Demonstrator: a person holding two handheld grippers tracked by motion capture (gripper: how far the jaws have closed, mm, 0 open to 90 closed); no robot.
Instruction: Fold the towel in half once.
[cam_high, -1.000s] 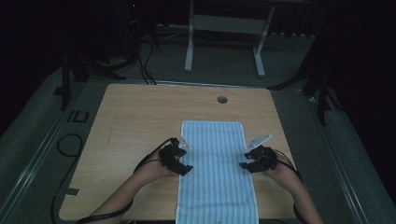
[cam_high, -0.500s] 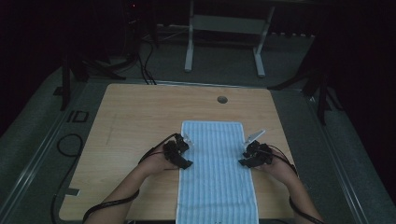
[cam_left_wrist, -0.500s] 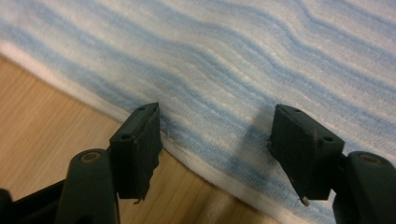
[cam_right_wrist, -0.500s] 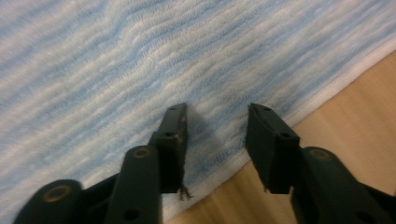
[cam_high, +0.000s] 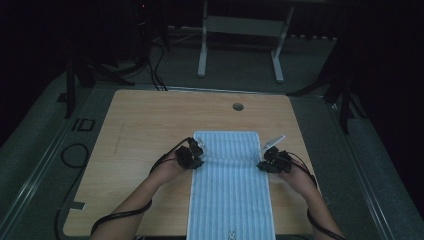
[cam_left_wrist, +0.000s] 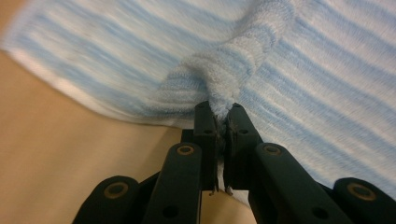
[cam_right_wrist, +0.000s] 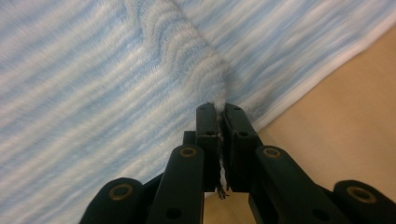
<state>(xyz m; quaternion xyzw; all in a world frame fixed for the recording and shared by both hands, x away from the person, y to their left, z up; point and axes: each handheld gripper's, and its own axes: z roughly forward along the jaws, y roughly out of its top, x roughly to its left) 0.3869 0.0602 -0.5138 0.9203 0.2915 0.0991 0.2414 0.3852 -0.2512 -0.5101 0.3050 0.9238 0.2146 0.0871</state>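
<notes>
Both grippers have just closed: left gripper (cam_high: 192, 159) pinches the towel's (cam_high: 231, 190) left edge, right gripper (cam_high: 270, 163) its right edge; the towel lies flat at the table's (cam_high: 140, 130) near edge.

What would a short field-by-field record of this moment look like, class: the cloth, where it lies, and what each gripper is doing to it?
thing: blue-and-white striped towel, lying flat lengthwise
surface: wooden table
left gripper: jaws just closed, pinching a raised fold at the towel's left edge
right gripper: jaws just closed, pinching a fold at the right edge
towel's near end: reaches the table's front edge
also on table: round hole near the far edge
</notes>
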